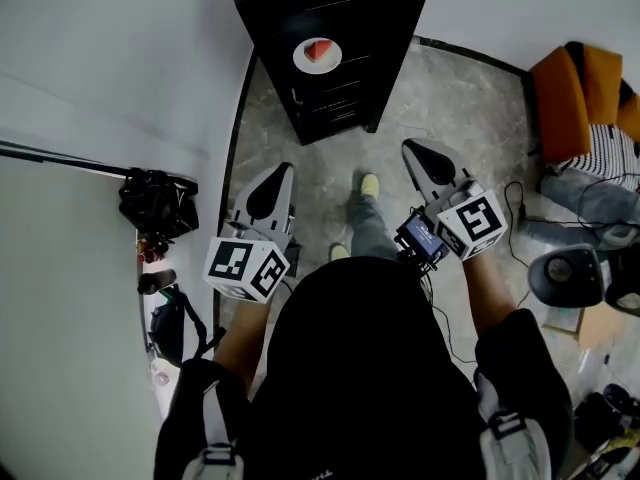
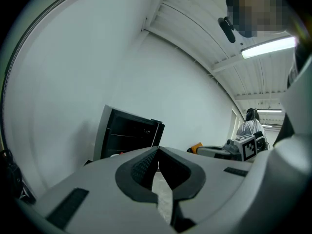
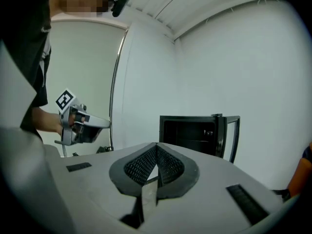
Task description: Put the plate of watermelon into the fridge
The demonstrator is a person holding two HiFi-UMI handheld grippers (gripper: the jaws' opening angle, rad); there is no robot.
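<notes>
While both forearms reach forward side by side, the left gripper [image 1: 281, 172] and the right gripper [image 1: 410, 149] point toward the open black fridge [image 1: 385, 28]. Each has its jaws pressed together on nothing. The plate of watermelon [image 1: 317, 55] lies inside the fridge, well apart from both.

Grey marbled floor [image 1: 460, 118], white wall [image 1: 110, 58] on the left. Black bag [image 1: 157, 204] on the floor by the wall, with a thin dark pole [image 1: 60, 158] running up to it. Second dark bag [image 1: 170, 326] nearer the camera. Orange seat [image 1: 572, 98] upper right, striped cloth [image 1: 612, 156] just beside it. Black cable [image 1: 513, 208] loops over the floor. Lit ceiling strip light [image 2: 268, 47].
</notes>
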